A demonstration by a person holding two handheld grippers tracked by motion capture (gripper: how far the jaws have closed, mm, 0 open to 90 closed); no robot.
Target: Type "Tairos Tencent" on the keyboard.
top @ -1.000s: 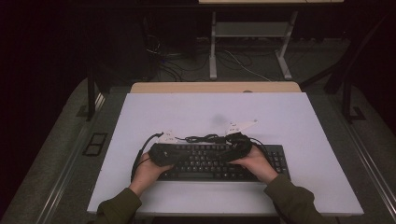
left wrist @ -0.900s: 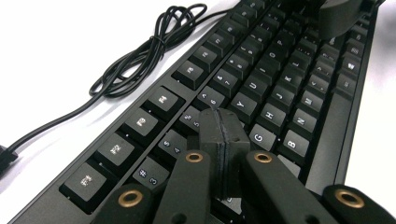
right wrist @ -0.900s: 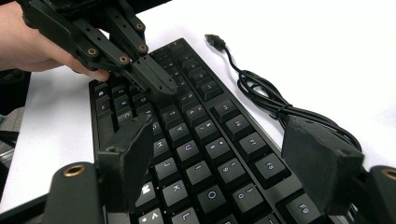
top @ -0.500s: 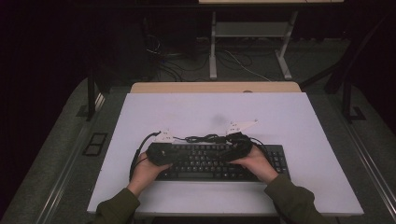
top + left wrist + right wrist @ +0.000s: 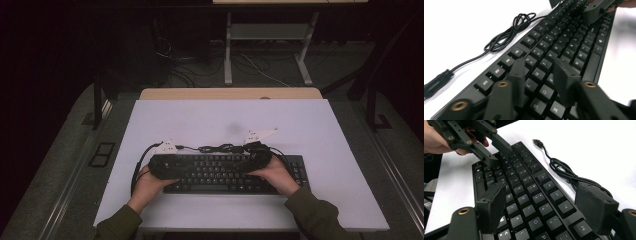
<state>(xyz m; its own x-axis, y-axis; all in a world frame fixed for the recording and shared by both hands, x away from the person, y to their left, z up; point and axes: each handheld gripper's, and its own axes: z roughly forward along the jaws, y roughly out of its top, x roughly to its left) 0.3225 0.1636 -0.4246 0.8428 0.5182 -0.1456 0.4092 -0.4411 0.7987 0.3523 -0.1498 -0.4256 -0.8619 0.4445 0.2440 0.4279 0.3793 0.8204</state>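
A black keyboard (image 5: 220,172) lies across the near half of the white table (image 5: 230,115). My left gripper (image 5: 162,167) hovers low over the keyboard's left end. In the left gripper view its jaws (image 5: 540,72) stand apart above the letter keys; they have just been opening, with nothing between them. My right gripper (image 5: 255,157) is over the keyboard's right-middle. In the right gripper view it (image 5: 541,202) is open wide above the keys and grips nothing. The left gripper (image 5: 491,152) appears farther off in that view.
The keyboard's black cable (image 5: 215,148) lies bundled on the table just behind it, with its USB plug (image 5: 537,143) loose on the white surface. A wooden desk edge (image 5: 230,93) adjoins the far side. Metal table legs (image 5: 227,45) and floor cables stand beyond.
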